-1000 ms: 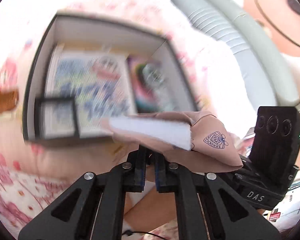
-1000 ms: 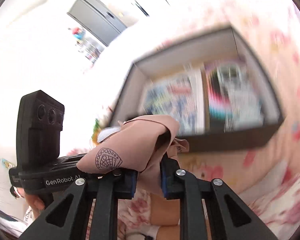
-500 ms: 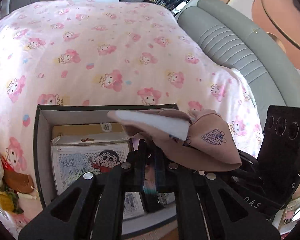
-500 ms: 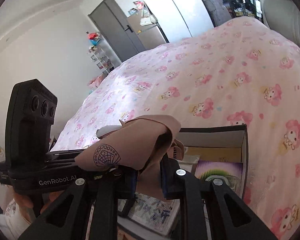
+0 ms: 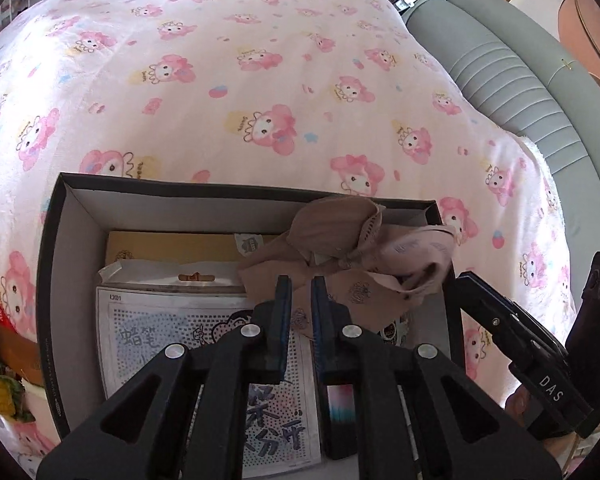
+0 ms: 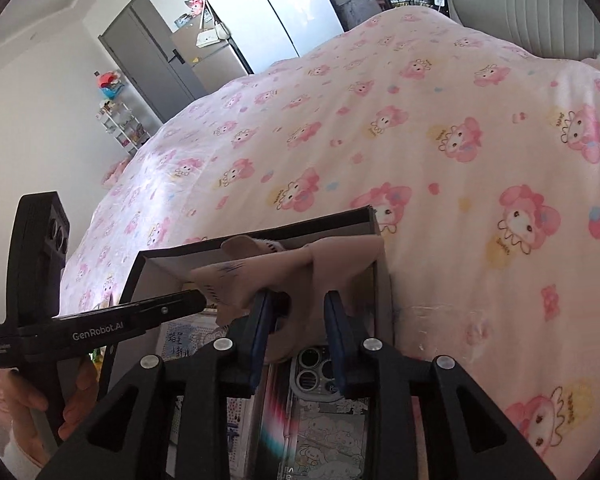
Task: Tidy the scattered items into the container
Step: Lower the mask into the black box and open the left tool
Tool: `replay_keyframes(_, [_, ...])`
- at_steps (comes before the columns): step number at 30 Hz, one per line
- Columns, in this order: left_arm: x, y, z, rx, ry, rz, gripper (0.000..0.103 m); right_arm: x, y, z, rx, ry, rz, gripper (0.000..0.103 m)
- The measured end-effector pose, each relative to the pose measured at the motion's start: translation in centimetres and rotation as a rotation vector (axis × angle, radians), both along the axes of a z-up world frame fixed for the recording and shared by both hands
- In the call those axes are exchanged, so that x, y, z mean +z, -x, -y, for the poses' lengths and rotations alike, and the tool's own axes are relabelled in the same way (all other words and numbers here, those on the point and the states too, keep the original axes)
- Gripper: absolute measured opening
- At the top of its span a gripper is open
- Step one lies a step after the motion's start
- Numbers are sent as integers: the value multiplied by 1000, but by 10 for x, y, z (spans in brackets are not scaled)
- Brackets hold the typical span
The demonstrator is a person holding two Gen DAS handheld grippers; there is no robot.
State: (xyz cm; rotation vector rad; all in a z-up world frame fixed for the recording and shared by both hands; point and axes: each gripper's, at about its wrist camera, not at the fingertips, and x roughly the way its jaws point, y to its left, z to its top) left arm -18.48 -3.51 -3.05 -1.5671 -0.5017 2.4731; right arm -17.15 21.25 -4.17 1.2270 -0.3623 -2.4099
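A black box with a white inside sits on the pink patterned bed. A tan cloth lies crumpled in its far right corner, over a flat printed packet and a brown card. My left gripper is slightly open just in front of the cloth, with nothing between its pads. In the right wrist view my right gripper is open over the box; the cloth drapes against its left finger, not clamped. A phone case lies below.
Pink cartoon-print bedding surrounds the box. A grey padded headboard is at the right. Snack packets lie left of the box. A grey door and fridge stand far off.
Both grippers carried the tan cloth over the box, lowered it and opened. The cloth now rests in the box's far right corner.
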Motion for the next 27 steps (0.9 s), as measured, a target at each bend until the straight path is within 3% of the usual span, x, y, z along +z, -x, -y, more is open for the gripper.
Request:
replay_keyframes(6, [11,2,-28,-154,-48,-44,11,13,-5,-32,-94,118,-35,24])
replay_keyframes(10, [-11,24,-54,-242,-80,35,13,5,0,-29,-95,62,-1,24])
replay_keyframes(12, [-33,37,-65,-259,-35,116,13,-1,2,-24,-90,23,15,24])
replay_keyframes(15, [-59,54,-62,-170,128,192,13,-6,4,-20,-86,1,31,24])
replay_keyframes(18, [-57,59,-44,-101,111,182,14,-5,4,-16,-60,0,21,24])
replay_keyframes(22, [-26,52,-39,-137,64,50,14,3,-1,2,30,-26,-42,24])
replay_keyframes(25, [-11,55,-36,-140,35,-35,16,-6,0,15,96,-8,10,24])
replay_keyframes(27, [-17,66,-30,-123,-15,-8,17,-12,0,23,120,-24,40,24])
